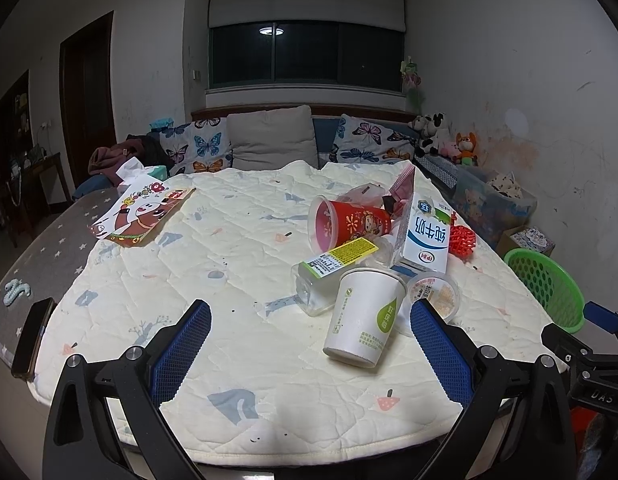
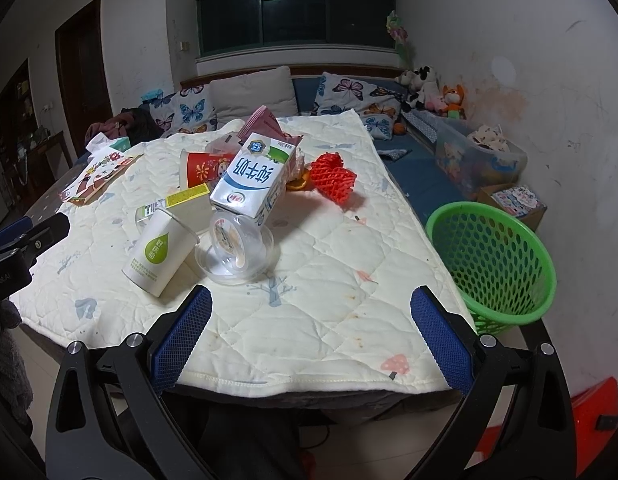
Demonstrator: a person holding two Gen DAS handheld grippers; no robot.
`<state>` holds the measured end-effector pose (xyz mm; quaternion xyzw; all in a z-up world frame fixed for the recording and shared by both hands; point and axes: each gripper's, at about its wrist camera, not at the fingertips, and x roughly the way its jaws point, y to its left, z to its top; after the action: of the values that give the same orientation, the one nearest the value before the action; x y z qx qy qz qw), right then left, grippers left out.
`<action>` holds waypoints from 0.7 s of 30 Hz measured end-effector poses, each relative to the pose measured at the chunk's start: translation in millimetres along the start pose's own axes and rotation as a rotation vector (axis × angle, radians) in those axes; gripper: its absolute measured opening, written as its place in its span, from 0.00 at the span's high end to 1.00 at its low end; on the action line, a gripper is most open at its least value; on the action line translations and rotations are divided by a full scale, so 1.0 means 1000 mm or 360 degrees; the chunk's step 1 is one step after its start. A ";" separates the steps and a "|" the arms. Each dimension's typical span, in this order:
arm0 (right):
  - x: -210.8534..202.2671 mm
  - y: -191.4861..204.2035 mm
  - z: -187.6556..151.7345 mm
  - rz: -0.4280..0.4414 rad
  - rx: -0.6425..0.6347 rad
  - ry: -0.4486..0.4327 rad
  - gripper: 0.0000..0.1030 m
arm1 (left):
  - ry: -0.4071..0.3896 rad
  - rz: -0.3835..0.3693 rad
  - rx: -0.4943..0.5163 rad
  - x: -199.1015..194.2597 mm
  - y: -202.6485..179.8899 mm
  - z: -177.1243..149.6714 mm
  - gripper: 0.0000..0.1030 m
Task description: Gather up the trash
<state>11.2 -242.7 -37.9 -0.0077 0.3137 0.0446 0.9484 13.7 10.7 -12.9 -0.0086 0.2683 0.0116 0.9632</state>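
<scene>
A table covered by a cream quilted cloth [image 1: 237, 264] is shown in both views, with the trash heaped right of centre in the left wrist view and left of centre in the right wrist view. The left gripper [image 1: 311, 316] is seen at the bottom of its frame with the jaws spread wide and nothing between them; the right gripper [image 2: 311, 300] is likewise seen at the bottom of its frame, jaws wide apart and empty, above the near edge of the table. A white paper cup [image 1: 365, 316] with a green drop logo is lying tilted at the near end of the heap, resting against a clear plastic bottle [image 1: 329, 280] with a yellow-and-green label. A clear plastic lidded tub [image 2: 237, 244] is located just beside the cup, below a blue-and-white milk carton [image 2: 253, 176] that leans over it. A red printed cup [image 1: 349, 224] is lying on its side behind the bottle, its mouth turned to the left of the frame. A red foam net [image 2: 333, 176] is placed to the right of the carton. A green perforated basket [image 2: 493, 260] is positioned beyond the right edge of the table, at the right of both frames. A picture book [image 1: 145, 212] is lying at the upper left of the cloth, well apart from the heap.
</scene>
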 end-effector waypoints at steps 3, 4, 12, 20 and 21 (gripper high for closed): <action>0.003 0.000 0.002 0.0003 -0.0003 0.0008 0.04 | 0.0006 -0.0001 -0.0008 0.001 0.001 0.000 0.06; 0.004 0.001 0.003 0.0004 -0.0005 0.0009 0.04 | 0.0010 -0.0001 -0.0010 0.002 0.001 0.000 0.06; 0.016 0.001 0.009 0.0019 -0.0008 0.0029 0.04 | 0.0041 0.0009 -0.0021 0.012 0.004 0.003 0.06; 0.029 0.002 0.019 0.0032 -0.0018 0.0048 0.04 | 0.0095 0.0013 -0.0024 0.029 0.006 0.011 0.06; 0.031 0.002 0.021 0.0037 -0.0020 0.0050 0.04 | 0.0101 0.0012 -0.0024 0.031 0.006 0.012 0.06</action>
<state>48.0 -237.3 -39.8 -0.0106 0.3283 0.0575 0.9427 46.2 17.7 -18.9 -0.0151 0.2987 0.0169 0.9541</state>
